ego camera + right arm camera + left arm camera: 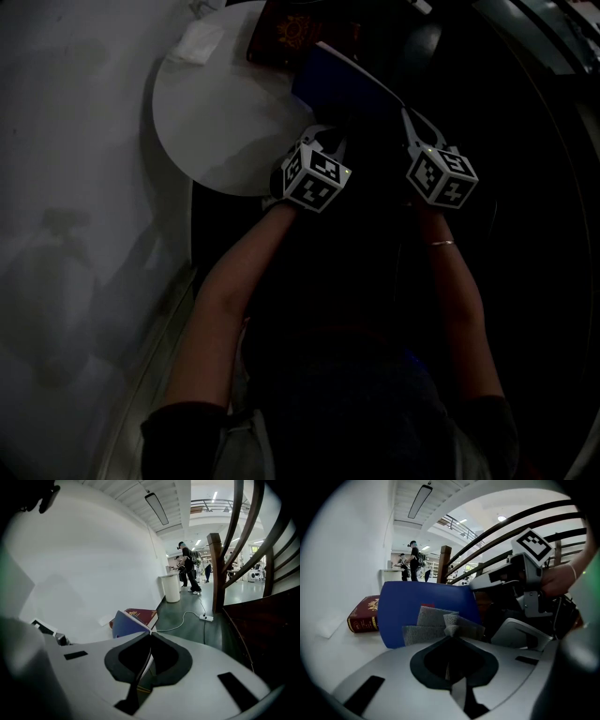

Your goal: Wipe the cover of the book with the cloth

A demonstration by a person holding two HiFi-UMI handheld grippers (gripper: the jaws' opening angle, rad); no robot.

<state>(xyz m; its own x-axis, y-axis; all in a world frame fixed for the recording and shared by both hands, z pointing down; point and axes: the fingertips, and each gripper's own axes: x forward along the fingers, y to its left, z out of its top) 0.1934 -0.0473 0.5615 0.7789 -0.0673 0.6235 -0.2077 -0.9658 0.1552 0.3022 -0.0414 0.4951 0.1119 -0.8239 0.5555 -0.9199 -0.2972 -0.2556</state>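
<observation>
Grey cloth [424, 620] nipped in down-tilted left claw [449, 638]; right claw [149, 635] clamps blue book [426, 599].

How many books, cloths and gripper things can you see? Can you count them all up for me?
Books: 2, the blue book and the red book
Cloths: 1, the grey cloth
Grippers: 2, the left gripper and the right gripper
Total: 5
</observation>
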